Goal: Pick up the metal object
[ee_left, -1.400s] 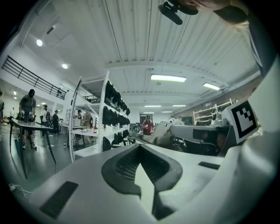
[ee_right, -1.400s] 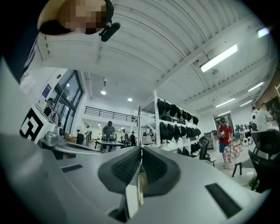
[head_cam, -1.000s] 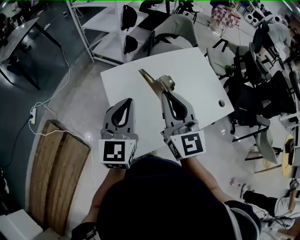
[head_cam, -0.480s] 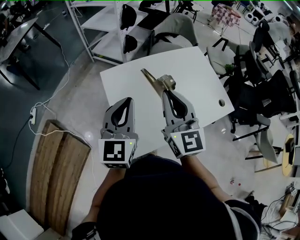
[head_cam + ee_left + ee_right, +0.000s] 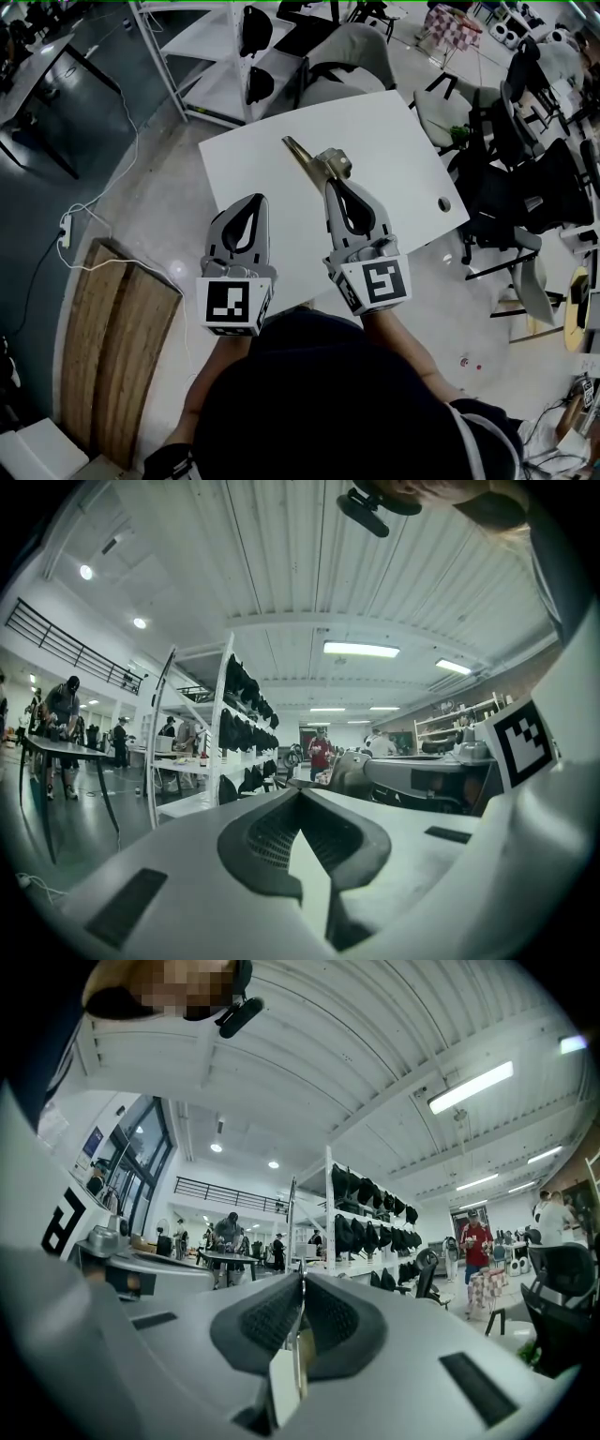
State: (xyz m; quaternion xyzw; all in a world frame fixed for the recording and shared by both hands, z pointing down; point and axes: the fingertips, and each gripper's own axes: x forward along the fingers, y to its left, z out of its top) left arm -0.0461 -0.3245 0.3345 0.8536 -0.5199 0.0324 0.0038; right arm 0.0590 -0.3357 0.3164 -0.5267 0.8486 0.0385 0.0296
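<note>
The metal object (image 5: 309, 161), brass-coloured with a long flat arm and a bulkier end, lies on the white desk (image 5: 394, 141) near its middle, straight ahead of the right gripper (image 5: 335, 183). Its long axis runs on from that gripper's line, away from the person and a little to the left, and the bulky end is the end at the jaws. In the right gripper view, the right gripper (image 5: 300, 1307) has its jaws drawn in narrow on a thin, upright metal edge (image 5: 305, 1354) with a brassy tint, so I judge that it is pinching the near end of the piece. The left gripper (image 5: 255, 202) sits beside it and further back, its tip well short of the object, so the right is plainly the nearer. In its own view the left gripper (image 5: 302, 799) has jaws that meet at the tip with nothing between them, only a pale sliver of desk showing through the gap lower down. Whether the object has cleared the desk or rests on it cannot be told, since the head view looks steeply down. The right gripper's body hides the exact spot where the pads bite, and the far tip of the arm is too small to read in detail.
</note>
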